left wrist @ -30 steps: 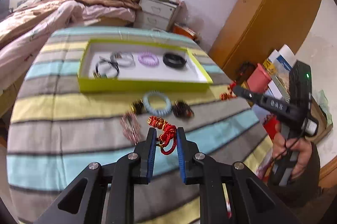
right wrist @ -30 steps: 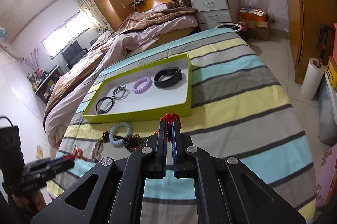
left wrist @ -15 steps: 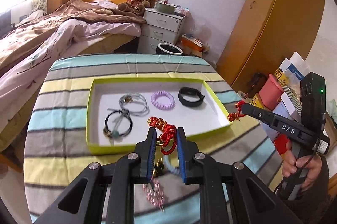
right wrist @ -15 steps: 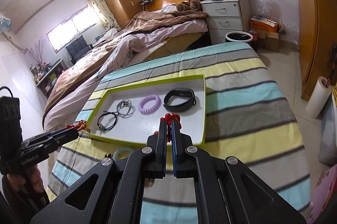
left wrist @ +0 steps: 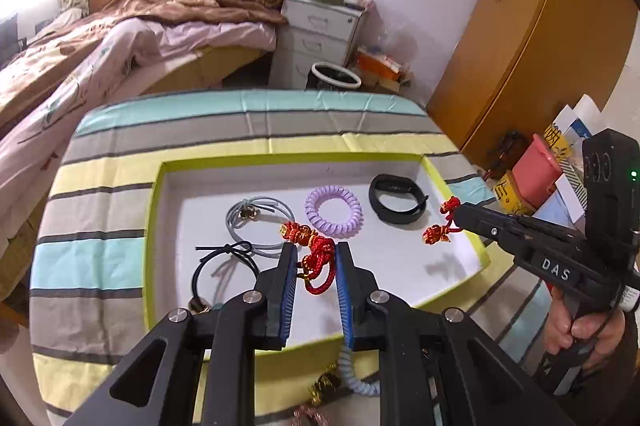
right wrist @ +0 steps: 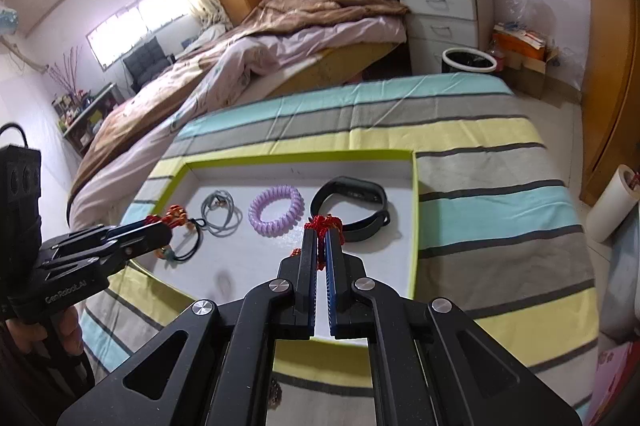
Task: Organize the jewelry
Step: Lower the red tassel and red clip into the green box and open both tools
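Observation:
A lime-edged white tray [left wrist: 160, 186] [right wrist: 415, 210] lies on the striped table. In it are a grey cord loop [left wrist: 256, 216], a black hair tie [left wrist: 224, 270], a lilac spiral band [left wrist: 334, 212] [right wrist: 276, 210] and a black wristband [left wrist: 396, 198] [right wrist: 352, 200]. My left gripper [left wrist: 316, 258] is shut on a red cord charm bracelet [left wrist: 316, 254] above the tray. My right gripper [right wrist: 318, 238] is shut on another red cord bracelet [right wrist: 324, 224], seen from the left wrist [left wrist: 444, 222] above the tray's right side.
A pale blue spiral band [left wrist: 356, 374], gold beads [left wrist: 324, 384] and a pink piece [left wrist: 310, 416] lie on the cloth in front of the tray. A bed, a white drawer unit [left wrist: 320, 38], a bin [left wrist: 334, 78] and a wooden wardrobe stand beyond the table.
Both grippers have moved forward from the table's near side to above the tray, each still holding its red bracelet. The loose pieces now lie behind the left gripper's fingers.

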`<act>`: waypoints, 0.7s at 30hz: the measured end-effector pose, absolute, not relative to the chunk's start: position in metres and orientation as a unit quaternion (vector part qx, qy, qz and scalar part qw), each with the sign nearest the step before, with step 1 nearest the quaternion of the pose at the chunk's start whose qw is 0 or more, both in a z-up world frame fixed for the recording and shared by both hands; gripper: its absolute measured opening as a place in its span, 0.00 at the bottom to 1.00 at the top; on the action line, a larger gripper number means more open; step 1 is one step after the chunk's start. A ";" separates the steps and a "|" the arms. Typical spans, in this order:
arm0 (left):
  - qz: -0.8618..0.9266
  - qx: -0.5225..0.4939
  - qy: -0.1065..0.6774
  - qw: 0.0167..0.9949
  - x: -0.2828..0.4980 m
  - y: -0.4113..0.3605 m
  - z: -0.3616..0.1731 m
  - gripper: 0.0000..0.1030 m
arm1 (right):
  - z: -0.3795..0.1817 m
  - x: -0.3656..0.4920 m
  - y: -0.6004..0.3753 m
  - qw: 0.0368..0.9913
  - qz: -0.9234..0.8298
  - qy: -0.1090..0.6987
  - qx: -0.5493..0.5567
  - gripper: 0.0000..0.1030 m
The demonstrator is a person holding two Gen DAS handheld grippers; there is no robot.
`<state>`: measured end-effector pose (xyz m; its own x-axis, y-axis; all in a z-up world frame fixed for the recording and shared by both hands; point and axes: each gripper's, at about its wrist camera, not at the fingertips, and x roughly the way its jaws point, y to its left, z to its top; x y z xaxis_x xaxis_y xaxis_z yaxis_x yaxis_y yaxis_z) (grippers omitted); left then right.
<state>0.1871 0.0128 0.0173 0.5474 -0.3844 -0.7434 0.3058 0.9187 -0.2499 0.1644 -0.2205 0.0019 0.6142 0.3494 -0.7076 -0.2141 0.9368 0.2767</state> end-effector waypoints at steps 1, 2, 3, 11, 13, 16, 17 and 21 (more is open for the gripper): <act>-0.189 -0.042 0.439 0.877 0.190 0.011 0.013 0.18 | 0.000 0.166 -0.220 0.893 0.159 0.413 0.080 0.04; -0.184 -0.034 0.441 0.878 0.192 0.009 0.011 0.18 | -0.004 0.169 -0.219 0.891 0.159 0.419 0.077 0.04; -0.182 -0.029 0.441 0.878 0.193 0.007 0.008 0.18 | -0.007 0.170 -0.219 0.890 0.159 0.422 0.074 0.04; -0.176 -0.029 0.465 0.867 0.208 0.004 -0.013 0.18 | -0.024 0.180 -0.224 0.881 0.146 0.445 0.061 0.04; -0.173 -0.029 0.470 0.865 0.211 0.004 -0.017 0.18 | -0.025 0.180 -0.224 0.881 0.142 0.447 0.055 0.04; -0.172 -0.030 0.474 0.863 0.213 0.003 -0.020 0.18 | -0.027 0.180 -0.225 0.880 0.143 0.449 0.052 0.04; -0.171 -0.031 0.475 0.863 0.214 0.004 -0.021 0.18 | -0.027 0.180 -0.224 0.880 0.141 0.450 0.051 0.04; -0.170 -0.032 0.476 0.862 0.215 0.004 -0.022 0.19 | -0.028 0.182 -0.224 0.880 0.141 0.451 0.047 0.04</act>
